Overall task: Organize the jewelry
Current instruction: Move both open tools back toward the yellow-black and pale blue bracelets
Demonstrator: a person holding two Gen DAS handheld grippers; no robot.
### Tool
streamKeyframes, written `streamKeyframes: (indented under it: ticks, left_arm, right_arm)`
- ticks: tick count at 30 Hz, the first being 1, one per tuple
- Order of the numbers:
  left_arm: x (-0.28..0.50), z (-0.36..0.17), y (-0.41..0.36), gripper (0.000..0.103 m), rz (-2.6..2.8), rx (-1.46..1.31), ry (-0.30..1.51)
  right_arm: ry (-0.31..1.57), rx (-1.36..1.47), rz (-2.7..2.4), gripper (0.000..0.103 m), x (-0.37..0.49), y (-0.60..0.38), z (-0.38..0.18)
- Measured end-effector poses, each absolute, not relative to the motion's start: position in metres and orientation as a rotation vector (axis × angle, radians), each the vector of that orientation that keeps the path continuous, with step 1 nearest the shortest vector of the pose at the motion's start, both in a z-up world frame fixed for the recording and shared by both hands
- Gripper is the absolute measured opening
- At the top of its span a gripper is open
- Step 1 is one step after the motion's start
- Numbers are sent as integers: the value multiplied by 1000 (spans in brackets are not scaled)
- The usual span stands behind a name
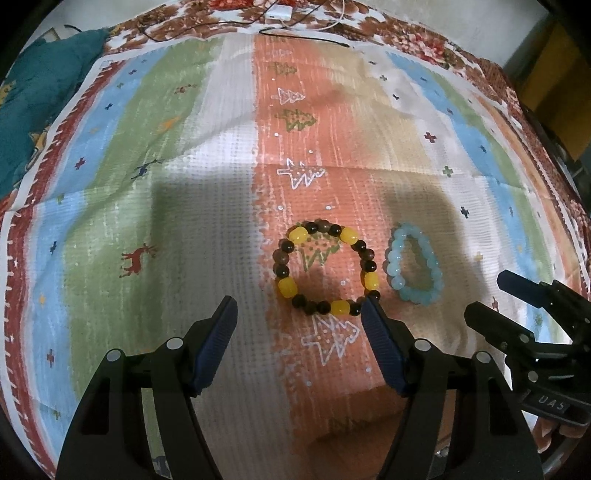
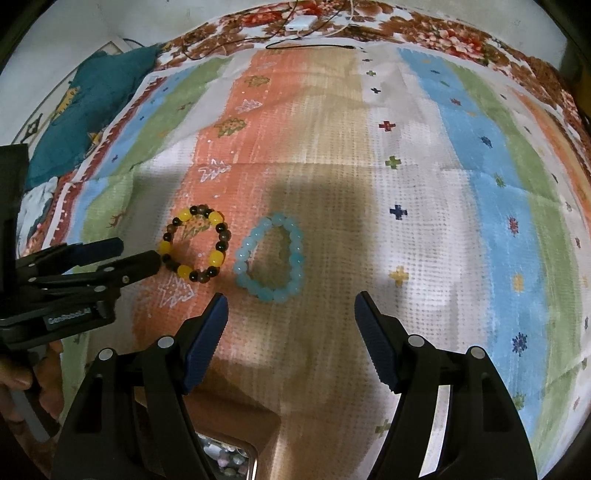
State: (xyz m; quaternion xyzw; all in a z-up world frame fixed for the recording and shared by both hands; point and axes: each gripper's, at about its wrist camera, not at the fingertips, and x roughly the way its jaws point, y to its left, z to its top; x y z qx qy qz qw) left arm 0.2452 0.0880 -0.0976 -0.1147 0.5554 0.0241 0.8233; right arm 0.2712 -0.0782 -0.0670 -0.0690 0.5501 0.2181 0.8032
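Note:
A bracelet of brown and yellow beads lies flat on the striped cloth; it also shows in the right wrist view. A light blue bead bracelet lies just right of it, also in the right wrist view. My left gripper is open and empty, its right fingertip at the near edge of the brown and yellow bracelet. My right gripper is open and empty, just short of the blue bracelet. Each gripper shows in the other's view, the right gripper and the left gripper.
The striped cloth covers a floral bedspread. A teal blanket lies far left. Cables and a white charger lie at the far edge. A container with small beads sits at the near edge under the right gripper.

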Motion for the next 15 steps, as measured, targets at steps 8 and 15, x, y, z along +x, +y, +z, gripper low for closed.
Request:
streamKeyframes:
  ticks: [8,15]
  left_arm:
    - [253,-105,88,67,45,-235,1194]
    - [261,-113,90,61,41,-229,1210]
  right_arm:
    - [1198,-165,464,71,283,-72,-81]
    - [1201,-176,465,71,288,-66,-88]
